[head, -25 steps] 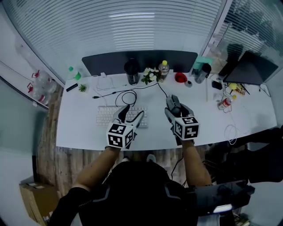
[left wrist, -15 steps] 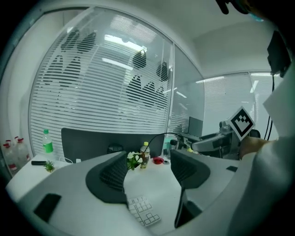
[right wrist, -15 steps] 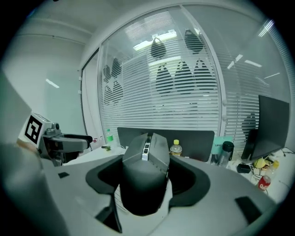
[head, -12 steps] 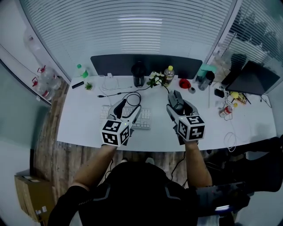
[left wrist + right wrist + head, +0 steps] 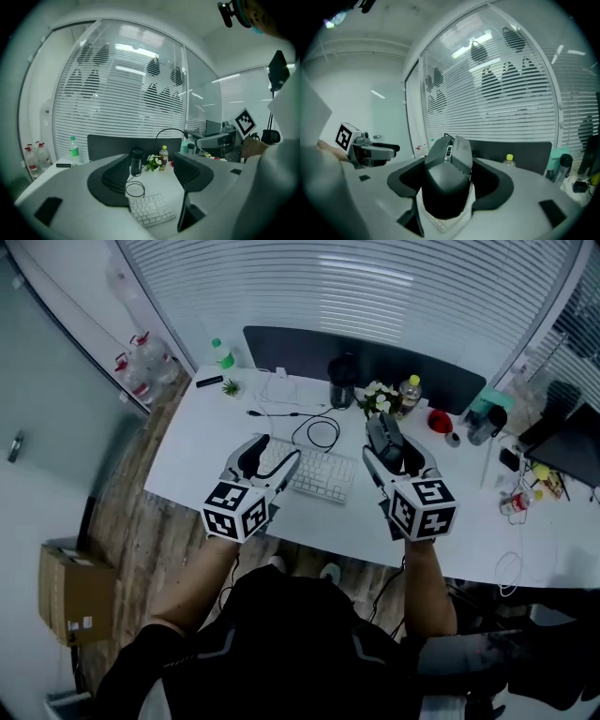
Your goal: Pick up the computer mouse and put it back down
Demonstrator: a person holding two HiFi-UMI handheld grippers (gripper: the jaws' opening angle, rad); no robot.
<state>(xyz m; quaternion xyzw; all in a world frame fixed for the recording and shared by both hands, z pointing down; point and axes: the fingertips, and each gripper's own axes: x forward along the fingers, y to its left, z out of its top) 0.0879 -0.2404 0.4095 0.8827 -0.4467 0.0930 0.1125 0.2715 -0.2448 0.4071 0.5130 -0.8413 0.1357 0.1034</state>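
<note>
One black, angular computer mouse (image 5: pixel 446 185) is clamped between the two jaws of the right gripper (image 5: pixel 388 448) and is held above the white desk (image 5: pixel 187 456), its cable end pointed towards twelve o'clock. At the mouse's nine o'clock one white keyboard (image 5: pixel 319 474) is laid flat, with one black cable loop (image 5: pixel 321 432) at its twelve o'clock. Over the keyboard's left end the left gripper (image 5: pixel 272 457) is held with its jaws spread wide and nothing between them. Two plastic bottles are counted along the desk's far edge: one yellow-capped (image 5: pixel 410 393) at the mouse's one o'clock, one green-capped (image 5: pixel 221 353) at ten o'clock. One dark tumbler (image 5: pixel 343 381) is seen between them.
</note>
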